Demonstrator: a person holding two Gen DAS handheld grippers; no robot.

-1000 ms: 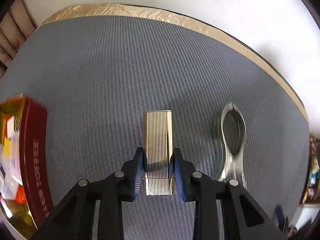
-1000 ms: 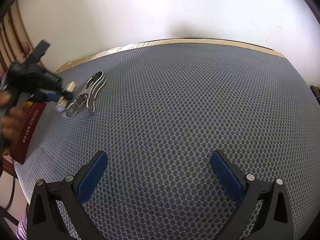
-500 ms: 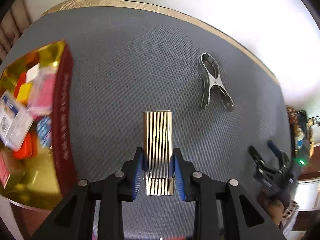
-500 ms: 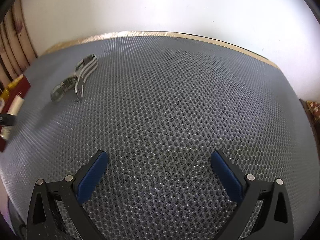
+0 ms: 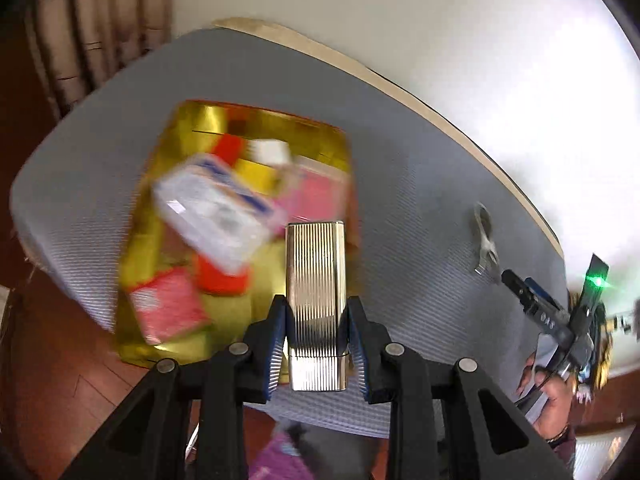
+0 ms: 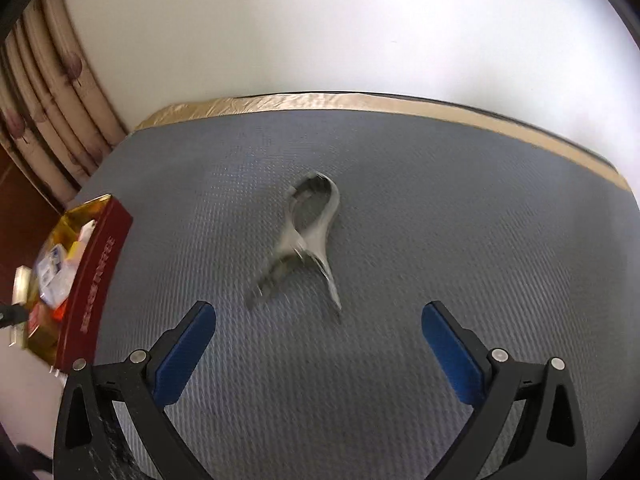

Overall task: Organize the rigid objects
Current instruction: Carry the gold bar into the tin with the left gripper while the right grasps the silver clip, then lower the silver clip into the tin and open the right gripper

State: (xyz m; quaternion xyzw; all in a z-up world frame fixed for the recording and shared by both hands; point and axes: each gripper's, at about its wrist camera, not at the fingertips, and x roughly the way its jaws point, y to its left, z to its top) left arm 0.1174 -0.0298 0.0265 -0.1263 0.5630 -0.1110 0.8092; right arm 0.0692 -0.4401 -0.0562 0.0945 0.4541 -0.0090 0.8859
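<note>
Table (image 6: 400, 208): covered by a grey textured mat, with a tan strip along its far edge against a white wall.

Box (image 5: 248, 128): gold foil inside, dark red outside with lettering on its side (image 6: 96, 276); it sits at the table's left end. It holds blurred small items: a clear plastic case with blue edging (image 5: 216, 208), a pink packet (image 5: 312, 196), a red packet (image 5: 168, 308), an orange piece (image 5: 220, 280) and a white piece (image 5: 272, 150). Their exact kinds cannot be told.

Left gripper (image 5: 316, 336): black frame with blue ribbed pads, clenched on the ribbed metal case (image 5: 316, 280), one pad on each long side. The case is silver-gold with fine lengthwise grooves and a separate cap section at its near end. It is held above the box's near right part, pointing steeply down.

Right gripper (image 6: 316, 352): black frame with blue pads, jaws spread wide with nothing between them, over bare mat. In the left wrist view it appears at the far right, held in a person's hand (image 5: 556, 396).

Metal spring clamp (image 6: 308, 236): silver, lying on the mat mid-table just ahead of the right gripper, well apart from the box; blurred.
</note>
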